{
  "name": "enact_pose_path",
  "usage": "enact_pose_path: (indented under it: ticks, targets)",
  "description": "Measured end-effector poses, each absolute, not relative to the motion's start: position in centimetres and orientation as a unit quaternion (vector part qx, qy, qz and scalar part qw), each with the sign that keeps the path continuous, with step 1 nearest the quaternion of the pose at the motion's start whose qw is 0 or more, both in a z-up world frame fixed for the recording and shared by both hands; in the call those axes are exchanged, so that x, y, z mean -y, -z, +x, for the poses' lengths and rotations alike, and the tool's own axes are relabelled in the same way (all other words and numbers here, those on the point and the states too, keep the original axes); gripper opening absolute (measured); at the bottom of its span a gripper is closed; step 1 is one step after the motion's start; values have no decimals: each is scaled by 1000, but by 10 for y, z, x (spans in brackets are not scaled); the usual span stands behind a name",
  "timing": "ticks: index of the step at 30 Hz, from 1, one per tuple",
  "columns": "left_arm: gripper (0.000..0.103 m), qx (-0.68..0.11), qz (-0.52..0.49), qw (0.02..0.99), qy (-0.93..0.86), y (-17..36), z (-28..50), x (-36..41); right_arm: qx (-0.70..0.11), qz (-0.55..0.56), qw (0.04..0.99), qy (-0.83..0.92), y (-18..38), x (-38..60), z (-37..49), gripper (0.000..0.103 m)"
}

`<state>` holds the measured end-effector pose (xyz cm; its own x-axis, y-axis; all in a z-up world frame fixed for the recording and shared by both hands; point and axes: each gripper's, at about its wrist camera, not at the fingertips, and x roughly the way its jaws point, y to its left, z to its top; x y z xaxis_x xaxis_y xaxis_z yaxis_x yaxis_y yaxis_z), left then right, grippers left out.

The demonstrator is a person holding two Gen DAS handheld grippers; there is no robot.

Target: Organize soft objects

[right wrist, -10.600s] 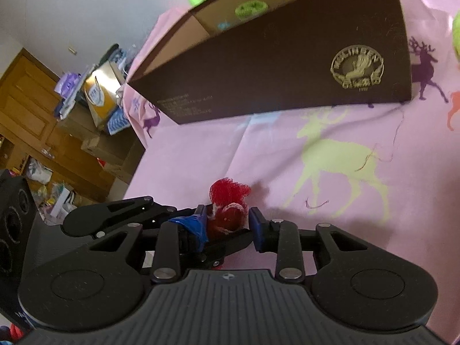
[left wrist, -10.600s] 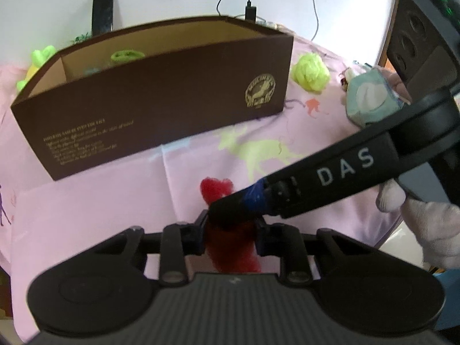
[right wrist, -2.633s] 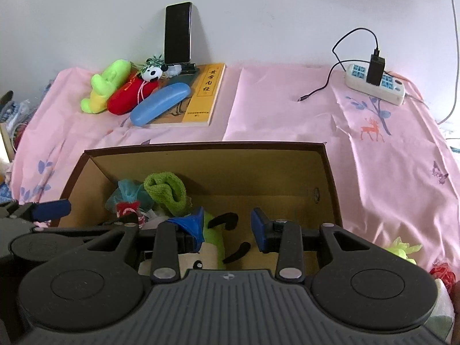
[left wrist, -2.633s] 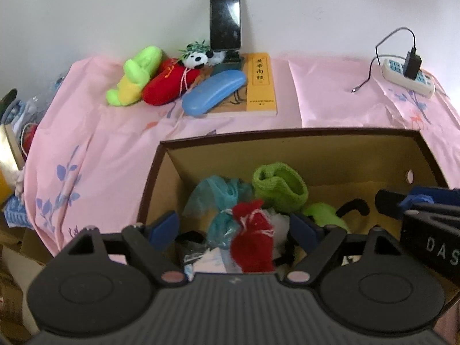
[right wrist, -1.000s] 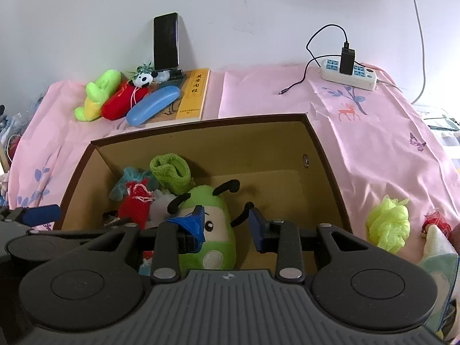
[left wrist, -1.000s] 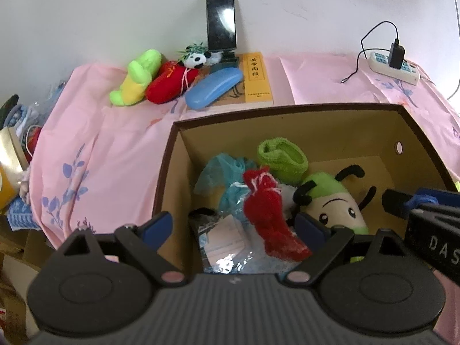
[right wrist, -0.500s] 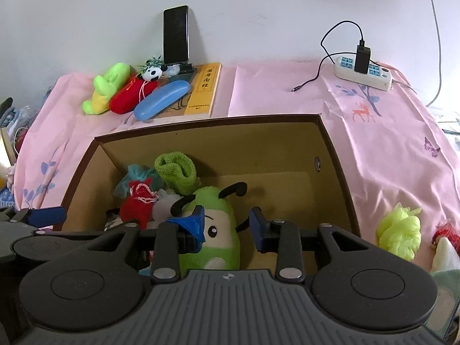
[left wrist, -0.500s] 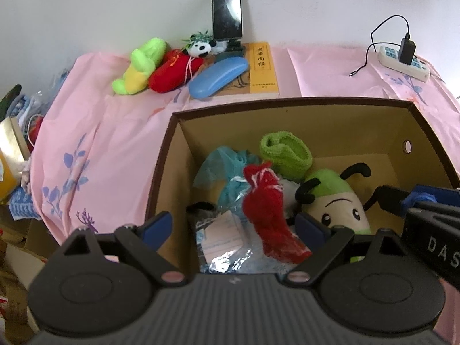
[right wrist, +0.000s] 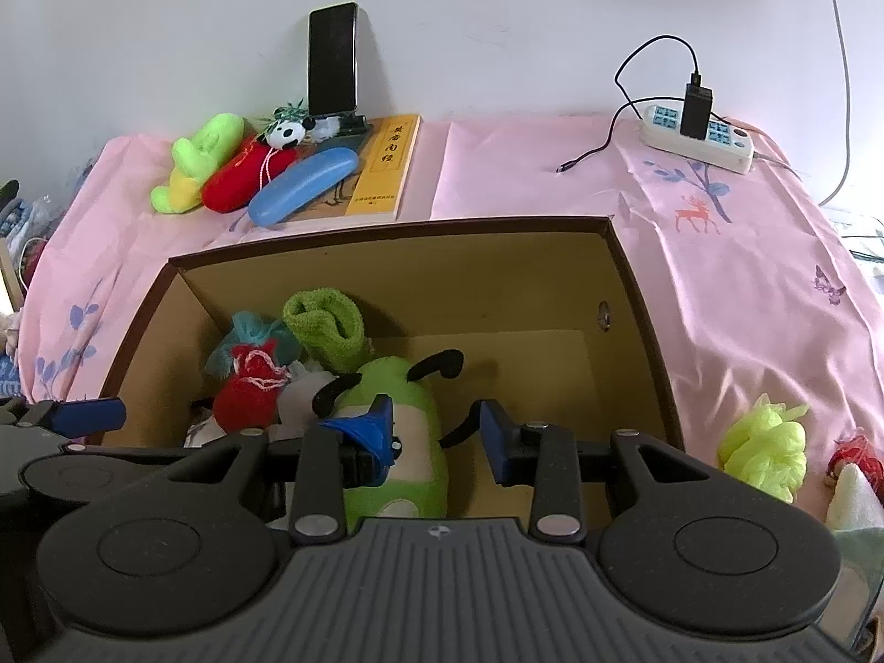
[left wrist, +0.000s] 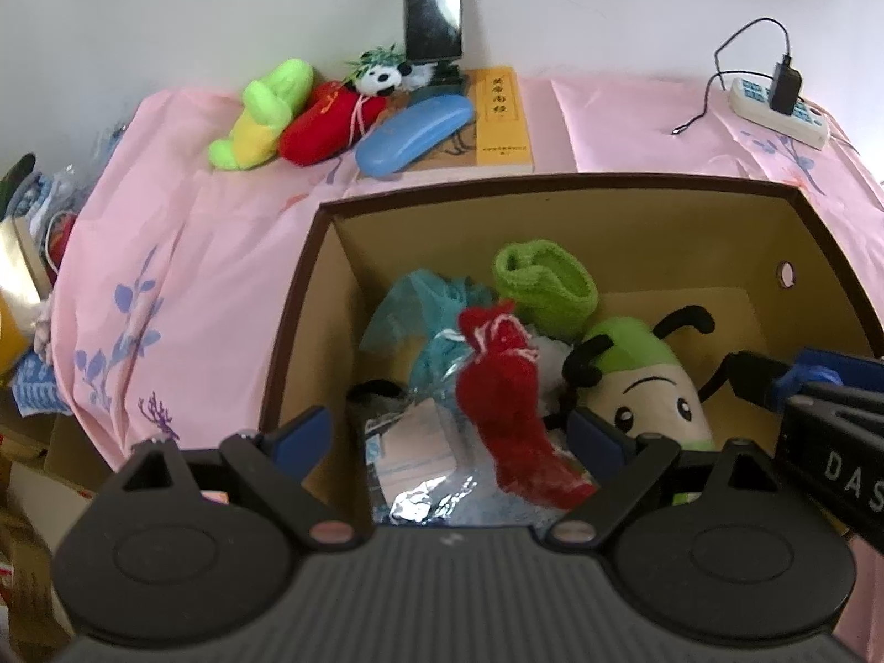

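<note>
The red pouch (left wrist: 505,403) has been dropped into the box (left wrist: 552,190). The left claw (left wrist: 447,431) is held wide, the right claw (right wrist: 436,431) partly open, both empty. Next, the yellow puff (right wrist: 765,450) can be fetched.

Place: home room | Evidence: pink printed cloth (right wrist: 746,287) over the surface | plush toys (right wrist: 221,171) by a white wall | phone (right wrist: 331,58) propped upright | power strip (right wrist: 701,135) with charger | cluttered boxes (left wrist: 22,287) at left
</note>
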<state>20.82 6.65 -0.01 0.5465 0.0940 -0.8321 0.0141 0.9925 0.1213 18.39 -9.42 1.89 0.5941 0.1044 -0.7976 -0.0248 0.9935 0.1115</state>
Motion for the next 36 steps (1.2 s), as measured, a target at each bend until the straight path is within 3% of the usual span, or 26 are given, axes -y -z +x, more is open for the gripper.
enact_pose_path:
  ticks: [36]
  targets:
    - [92,-478,68,876,-1,12,205,-51,-455,36,890,15,-8,109,183,18]
